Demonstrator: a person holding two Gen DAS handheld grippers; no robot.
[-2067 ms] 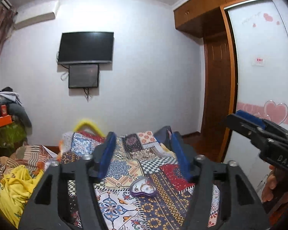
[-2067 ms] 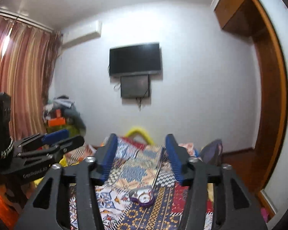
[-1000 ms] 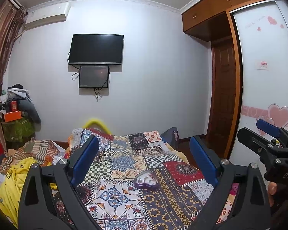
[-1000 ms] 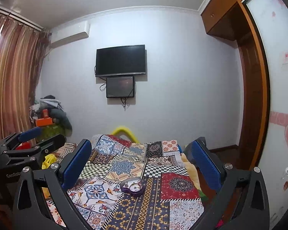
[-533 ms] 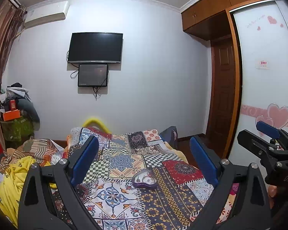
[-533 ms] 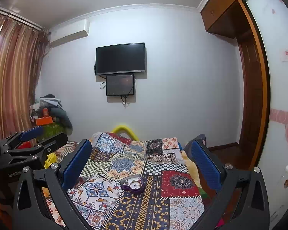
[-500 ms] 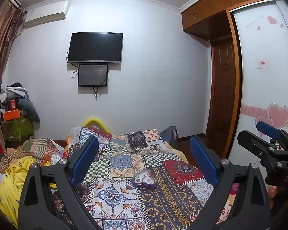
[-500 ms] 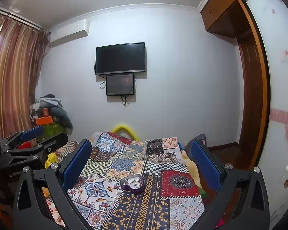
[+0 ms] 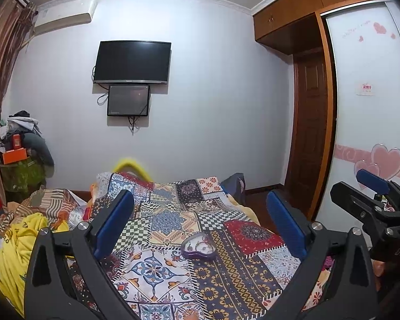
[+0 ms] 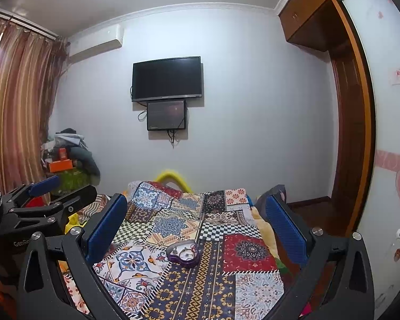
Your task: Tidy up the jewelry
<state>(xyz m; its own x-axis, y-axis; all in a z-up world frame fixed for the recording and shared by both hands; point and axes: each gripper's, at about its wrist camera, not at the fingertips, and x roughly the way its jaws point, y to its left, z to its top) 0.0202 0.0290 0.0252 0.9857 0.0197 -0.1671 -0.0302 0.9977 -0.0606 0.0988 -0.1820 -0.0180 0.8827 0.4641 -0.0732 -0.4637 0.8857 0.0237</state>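
Jewelry in the purple heart-shaped plastic dish [image 9: 198, 246] looked small, probably light and slippery; both grippers [image 9: 200, 224] [image 10: 196, 229] gaped wide, empty.

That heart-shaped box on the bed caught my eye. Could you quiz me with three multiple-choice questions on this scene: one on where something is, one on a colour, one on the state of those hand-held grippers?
1. Where is the heart box?
A. On the quilt
B. On the floor
C. In a gripper

2. What colour is the box's rim?
A. Green
B. Purple
C. Orange

3. How do the left hand-held gripper and right hand-held gripper stand?
A. Both shut on the box
B. One shut, one open
C. Both open, holding nothing

Answers:
1. A, since the box rests on the patchwork quilt, ahead of both grippers.
2. B, since its wall shows purple in both views.
3. C, since each pair of blue pads stands wide apart with only quilt between.
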